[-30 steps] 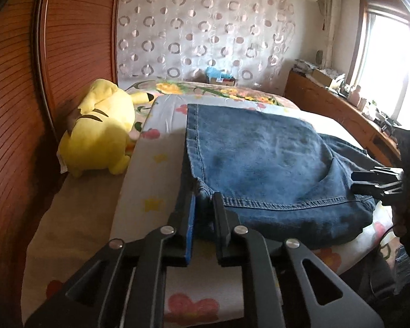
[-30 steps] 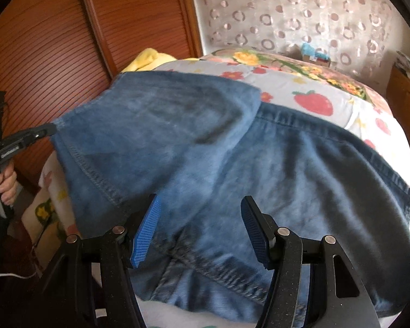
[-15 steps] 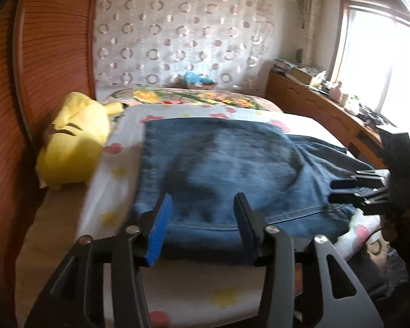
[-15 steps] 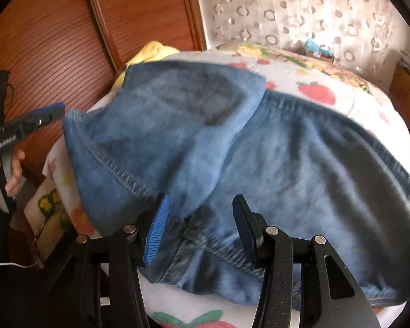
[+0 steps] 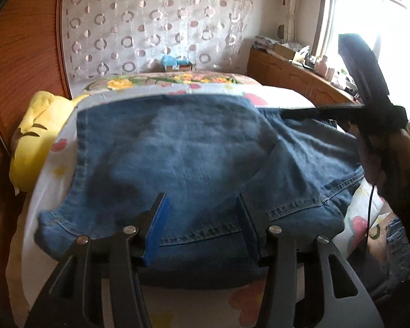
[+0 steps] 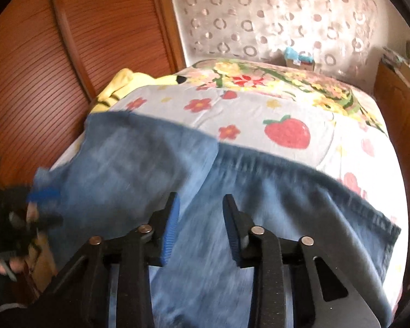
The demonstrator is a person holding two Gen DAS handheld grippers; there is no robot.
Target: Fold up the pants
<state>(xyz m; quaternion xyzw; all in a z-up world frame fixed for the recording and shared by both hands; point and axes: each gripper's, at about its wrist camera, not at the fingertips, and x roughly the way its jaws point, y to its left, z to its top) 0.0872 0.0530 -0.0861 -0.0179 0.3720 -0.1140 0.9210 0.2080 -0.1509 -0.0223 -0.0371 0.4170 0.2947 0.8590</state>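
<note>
Blue denim pants (image 5: 177,158) lie folded on the flower-print bed sheet (image 6: 259,109), with one layer folded over the other. My left gripper (image 5: 202,218) is open and empty, its blue-padded fingers hovering over the near hem. My right gripper (image 6: 201,218) is open and empty above the pants (image 6: 155,169). The right gripper also shows at the right of the left wrist view (image 5: 322,112), over the pants' far side. The left gripper shows blurred at the left edge of the right wrist view (image 6: 41,194).
A yellow plush toy (image 5: 38,136) lies at the bed's left edge beside a wooden slatted wall (image 6: 54,54). A wooden sideboard (image 5: 295,82) with clutter runs under the window on the right. A small blue box (image 5: 175,63) stands at the bed's head.
My left gripper let go of the pants' hem corner and opened, then moved right over the hem. My right gripper stayed open and swung farther over the pants.
</note>
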